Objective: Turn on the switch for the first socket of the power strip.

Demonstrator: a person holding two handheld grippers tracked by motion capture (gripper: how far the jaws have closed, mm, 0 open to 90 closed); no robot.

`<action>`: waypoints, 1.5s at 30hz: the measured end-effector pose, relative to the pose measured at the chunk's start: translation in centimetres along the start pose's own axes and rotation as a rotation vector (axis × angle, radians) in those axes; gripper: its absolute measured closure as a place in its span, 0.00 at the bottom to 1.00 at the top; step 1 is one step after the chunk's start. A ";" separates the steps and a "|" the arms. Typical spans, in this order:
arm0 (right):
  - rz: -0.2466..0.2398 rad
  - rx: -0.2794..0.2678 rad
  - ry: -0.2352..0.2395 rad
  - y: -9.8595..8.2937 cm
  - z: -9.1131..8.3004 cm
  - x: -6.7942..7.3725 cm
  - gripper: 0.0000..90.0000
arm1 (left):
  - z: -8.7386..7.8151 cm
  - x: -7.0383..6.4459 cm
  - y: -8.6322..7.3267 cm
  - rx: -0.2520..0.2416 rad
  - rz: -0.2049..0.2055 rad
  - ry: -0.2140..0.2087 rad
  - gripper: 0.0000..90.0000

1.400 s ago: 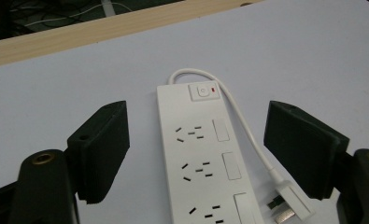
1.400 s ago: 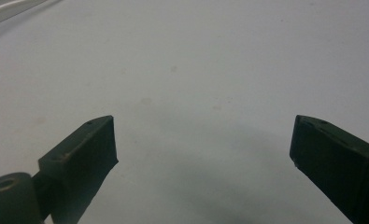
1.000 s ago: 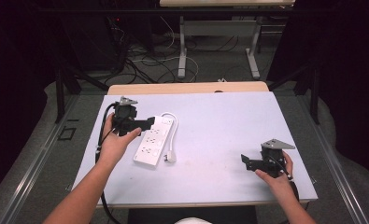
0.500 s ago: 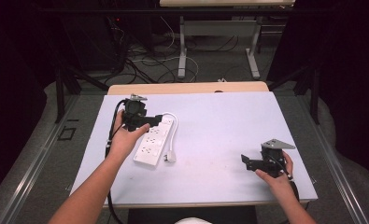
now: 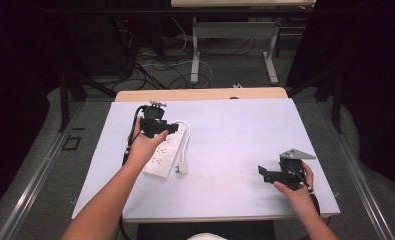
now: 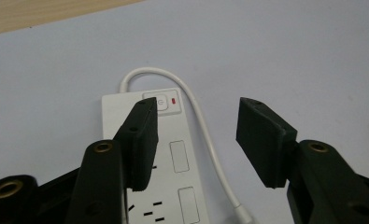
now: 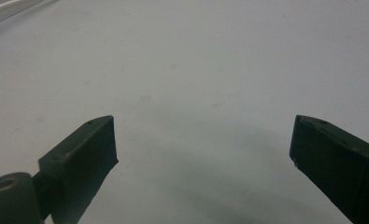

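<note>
— Where does the work stand right now?

— The left gripper (image 5: 171, 128) hovers over the far end of the white power strip (image 5: 165, 154), which lies on the left half of the table (image 5: 235, 150), running from near to far. In the left gripper view its jaws stand well apart, holding nothing, and one jaw sits just in front of the strip's switch (image 6: 162, 101) with its small red light.

— So what step is that, in your judgement?

— An approach to the switch end, I'd say; whether to press the switch or to grasp the strip, I cannot tell.

— And the cord?

— The white cord (image 6: 198, 116) loops out from the far end and runs back down the strip's right side to the plug (image 5: 183, 167) lying near it.

— The other hand?

— The right gripper (image 5: 264, 173) rests at the near right of the table, well apart from the strip, jaws wide open over bare surface.

— What does the next move call for?

— Probably lowering the left gripper squarely onto the switch end, keeping clear of the cord loop.
</note>
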State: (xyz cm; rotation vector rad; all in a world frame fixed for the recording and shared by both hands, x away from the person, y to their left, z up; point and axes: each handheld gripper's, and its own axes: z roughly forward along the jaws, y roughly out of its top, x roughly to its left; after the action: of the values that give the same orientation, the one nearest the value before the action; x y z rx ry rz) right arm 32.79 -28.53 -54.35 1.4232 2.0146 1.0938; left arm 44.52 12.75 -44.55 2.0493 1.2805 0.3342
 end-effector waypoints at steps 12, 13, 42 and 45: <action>-0.008 0.002 0.002 -0.1 0.1 -0.2 0.08 | 2.0 -0.1 0.2 0.073 -0.046 -0.009 0.75; -0.007 0.002 0.002 -0.1 0.1 -0.2 0.08 | 2.1 -0.1 0.2 0.077 -0.043 -0.006 0.76; 0.016 0.008 0.006 -0.2 0.2 -0.7 0.08 | 6.2 -0.4 -0.4 0.205 -0.093 0.089 1.00; 0.018 0.009 0.008 -0.2 0.2 -0.7 0.08 | 6.5 -0.3 -0.6 0.211 -0.100 0.094 1.00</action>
State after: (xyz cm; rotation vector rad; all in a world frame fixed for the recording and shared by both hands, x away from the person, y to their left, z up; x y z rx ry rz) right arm 33.11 -29.12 -54.69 1.4465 2.0186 1.1015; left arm 47.51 9.98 -49.66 2.1555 1.5264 0.2610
